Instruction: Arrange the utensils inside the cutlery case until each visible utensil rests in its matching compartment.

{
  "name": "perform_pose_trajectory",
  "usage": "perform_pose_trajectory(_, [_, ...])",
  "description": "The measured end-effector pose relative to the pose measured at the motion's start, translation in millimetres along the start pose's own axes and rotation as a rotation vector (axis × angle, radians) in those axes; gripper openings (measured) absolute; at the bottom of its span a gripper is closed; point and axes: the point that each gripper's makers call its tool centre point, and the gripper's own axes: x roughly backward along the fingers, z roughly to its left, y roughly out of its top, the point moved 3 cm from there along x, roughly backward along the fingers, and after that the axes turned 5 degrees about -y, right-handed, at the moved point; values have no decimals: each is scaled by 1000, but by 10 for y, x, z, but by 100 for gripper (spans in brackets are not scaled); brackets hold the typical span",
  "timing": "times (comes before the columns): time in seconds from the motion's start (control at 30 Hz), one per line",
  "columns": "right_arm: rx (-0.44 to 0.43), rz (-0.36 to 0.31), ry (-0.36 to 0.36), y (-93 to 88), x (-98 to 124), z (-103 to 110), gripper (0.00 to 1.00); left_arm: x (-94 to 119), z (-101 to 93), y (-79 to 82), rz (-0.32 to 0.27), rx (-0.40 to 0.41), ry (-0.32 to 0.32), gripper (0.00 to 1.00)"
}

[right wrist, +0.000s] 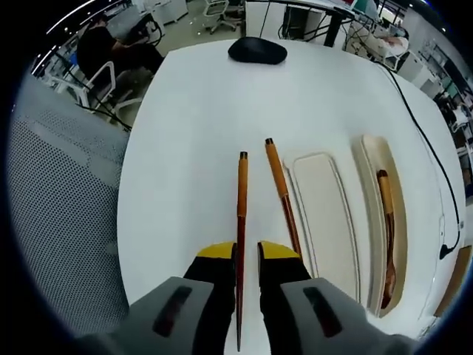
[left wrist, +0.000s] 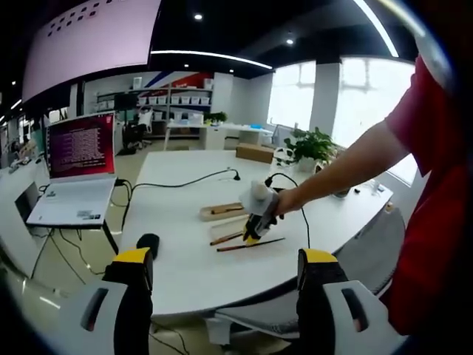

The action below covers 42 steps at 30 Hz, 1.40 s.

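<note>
While the right gripper (right wrist: 249,255) reaches low over the white table (right wrist: 192,111), its two yellow-tipped jaws stand on either side of a brown chopstick (right wrist: 242,222), closed to a narrow gap around it; whether they press it or only flank it cannot be told for certain, though the stick runs straight between them. A second chopstick (right wrist: 281,194) lies on the table just beside the first, between it and the lid of the cutlery case (right wrist: 323,214), a pale oblong lying flat. Beyond the lid, touching or nearly touching it, sits the open tray of the case (right wrist: 369,159), with a wooden spoon (right wrist: 386,222) lying lengthwise inside it. A black computer mouse (right wrist: 257,50) rests well apart from the lid, near the far edge of the table.

From the left gripper view, the left gripper (left wrist: 225,270) is held back from the table with its jaws wide apart and nothing between them. Across the table a person's hand (left wrist: 284,201) holds the right gripper (left wrist: 253,235) down over the chopsticks (left wrist: 240,242), which lie just in front of the case tray (left wrist: 222,212). A laptop (left wrist: 77,174) with a lit screen stands on a separate stand well apart from the case, and a black cable (left wrist: 177,183) trails across the tabletop behind it
</note>
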Motion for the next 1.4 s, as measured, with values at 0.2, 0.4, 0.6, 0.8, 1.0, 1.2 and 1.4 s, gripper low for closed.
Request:
perform_pose_trajectory(0.2, [-1, 2, -4, 33, -49, 20, 8, -13, -12, -9, 3, 3, -10, 82])
perform_pose_trajectory(0.4, [14, 24, -9, 7, -77, 25, 7, -9, -1, -75, 6, 49, -12, 82])
perform_pose_trajectory(0.6, [31, 32, -14, -7, -91, 46, 6, 2, -4, -74, 2, 58, -8, 82])
perform_pose_trajectory(0.8, [44, 31, -26, 10, -99, 47, 2, -9, -28, -85, 8, 49, -11, 82])
perform_pose_trajectory(1.0, [79, 65, -38, 40, -106, 65, 1, -41, -59, -126, 19, 49, -22, 82])
perform_pose_trajectory(1.2, [31, 64, -33, 30, -91, 46, 1, -46, -56, -77, 12, 37, -25, 82])
perform_pose_trajectory(1.4, [27, 50, -36, 27, -1, -4, 1, -38, -36, -82, 8, 43, -20, 82])
